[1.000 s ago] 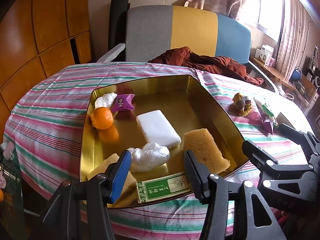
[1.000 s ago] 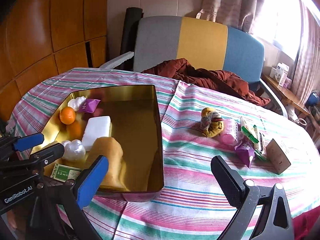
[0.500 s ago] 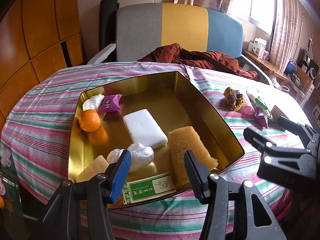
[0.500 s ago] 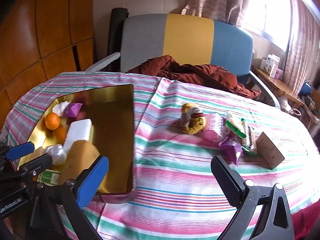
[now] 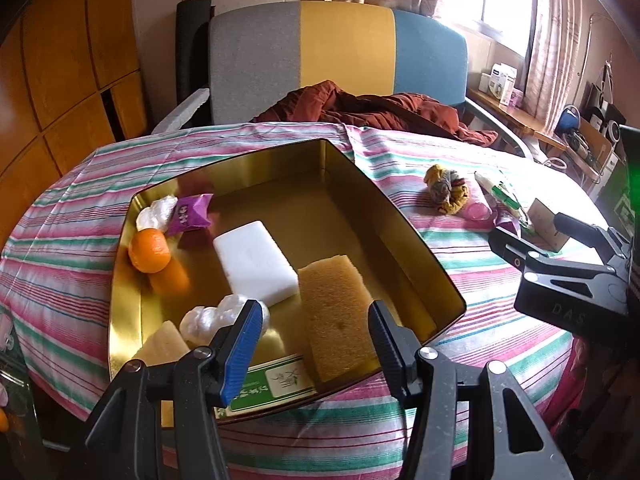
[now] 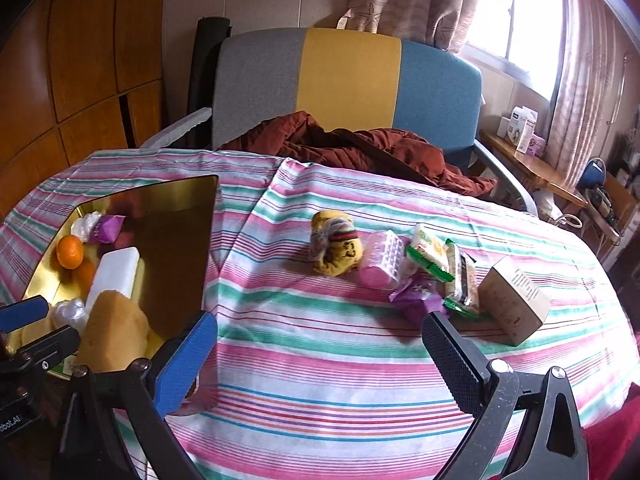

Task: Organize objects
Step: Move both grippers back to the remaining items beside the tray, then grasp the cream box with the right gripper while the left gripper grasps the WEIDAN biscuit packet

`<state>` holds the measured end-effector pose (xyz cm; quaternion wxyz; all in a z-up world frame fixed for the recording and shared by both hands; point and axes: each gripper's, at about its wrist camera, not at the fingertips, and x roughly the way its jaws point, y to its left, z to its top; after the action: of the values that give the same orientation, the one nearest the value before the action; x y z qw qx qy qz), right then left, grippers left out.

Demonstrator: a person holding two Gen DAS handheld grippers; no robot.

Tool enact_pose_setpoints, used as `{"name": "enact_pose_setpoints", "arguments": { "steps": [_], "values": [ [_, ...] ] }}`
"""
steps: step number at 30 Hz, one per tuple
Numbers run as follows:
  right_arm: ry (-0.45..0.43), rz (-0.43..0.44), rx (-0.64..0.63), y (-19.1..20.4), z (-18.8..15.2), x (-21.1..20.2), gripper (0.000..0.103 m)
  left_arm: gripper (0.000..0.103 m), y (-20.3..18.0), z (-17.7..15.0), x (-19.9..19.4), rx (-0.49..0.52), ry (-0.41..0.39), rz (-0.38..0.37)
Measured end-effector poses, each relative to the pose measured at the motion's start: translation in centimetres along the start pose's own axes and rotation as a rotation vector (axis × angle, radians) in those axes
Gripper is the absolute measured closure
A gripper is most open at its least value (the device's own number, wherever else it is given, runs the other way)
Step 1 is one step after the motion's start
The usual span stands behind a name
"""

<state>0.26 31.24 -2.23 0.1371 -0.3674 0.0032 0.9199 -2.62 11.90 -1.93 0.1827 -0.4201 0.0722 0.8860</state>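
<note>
- On the striped cloth (image 6: 320,344), a gold tin (image 5: 416,256) is the landmark; the left tongs (image 5: 314,334) hover over its near rim, jaws spread wide with nothing between them.
- Beside the tin, to its right, the right tongs (image 6: 320,350) hang above bare cloth, jaws spread wider still and empty.
- Just past the left tongs, inside the tin, lie one tan sponge (image 5: 336,312), porous and slab-shaped, and one white block (image 5: 256,266), smooth with rounded corners.
- Further in, by the tin's left wall, sit one round orange (image 5: 149,250), one purple packet (image 5: 190,214), crinkled and glossy, and a white plastic wad (image 5: 154,212).
- A second wad (image 5: 208,318) of the same shiny plastic lies near the tin's front, beside a pale wedge (image 5: 164,344) and a flat green-and-white box (image 5: 276,384).
- Well right of the tin, beyond the right tongs, a loose cluster lies on the cloth: one yellow knitted bundle (image 6: 336,250), one pink bumpy roll (image 6: 382,262), two green-and-white packets (image 6: 430,254), one purple wrapper (image 6: 416,300) and one brown card box (image 6: 514,300).
- Metal walls of the tin mirror the things inside.
</note>
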Motion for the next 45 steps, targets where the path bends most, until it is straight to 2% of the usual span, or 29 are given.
{"name": "enact_pose_setpoints", "arguments": {
  "steps": [8, 12, 16, 21, 23, 27, 31, 39, 41, 42, 43, 45],
  "values": [
    [0.013, -0.041, 0.009, -2.6, 0.6, 0.6, 0.0, 0.047, -1.6, 0.8, 0.5, 0.034, 0.002, -0.025],
    [0.045, -0.041, 0.027, -5.2, 1.2, 1.3, 0.0, 0.047, -2.6, 1.4, 1.0, 0.055, 0.006, -0.043],
    [0.088, -0.053, 0.101, -9.6, 1.8, 2.0, 0.0, 0.047, -4.0, 2.1, 1.5, 0.084, 0.011, -0.071],
    [0.128, -0.117, 0.222, -16.7, 2.4, 3.0, 0.0, 0.047, -5.7, 2.6, 2.3, 0.111, 0.028, -0.108],
    [0.146, -0.158, 0.238, -19.0, 2.5, 3.8, 0.0, 0.047, -6.4, 2.9, 2.7, 0.119, 0.036, -0.121],
    [0.198, -0.174, 0.25, -22.3, 2.4, 6.4, 0.0, 0.047, -7.9, 3.4, 3.2, 0.142, 0.047, -0.147],
    [0.238, -0.153, 0.231, -23.9, 2.4, 8.7, 0.0, 0.047, -9.5, 3.9, 3.7, 0.166, 0.064, -0.181],
    [0.33, -0.099, 0.179, -24.1, 1.6, 12.0, 0.001, 0.047, -13.1, 6.3, 5.1, 0.234, 0.059, -0.224],
    [0.338, -0.102, 0.174, -24.1, 1.5, 12.0, 0.017, 0.047, -14.2, 7.1, 5.7, 0.248, 0.062, -0.239],
    [0.333, -0.112, 0.172, -24.1, 1.5, 11.9, 0.034, 0.047, -14.7, 7.4, 6.1, 0.253, 0.067, -0.246],
    [0.331, -0.11, 0.182, -24.3, 1.5, 11.7, 0.043, 0.047, -15.1, 7.7, 6.4, 0.256, 0.069, -0.25],
    [0.323, -0.116, 0.201, -24.8, 1.6, 11.4, 0.051, 0.047, -16.0, 8.3, 7.2, 0.262, 0.079, -0.255]
  ]
}}
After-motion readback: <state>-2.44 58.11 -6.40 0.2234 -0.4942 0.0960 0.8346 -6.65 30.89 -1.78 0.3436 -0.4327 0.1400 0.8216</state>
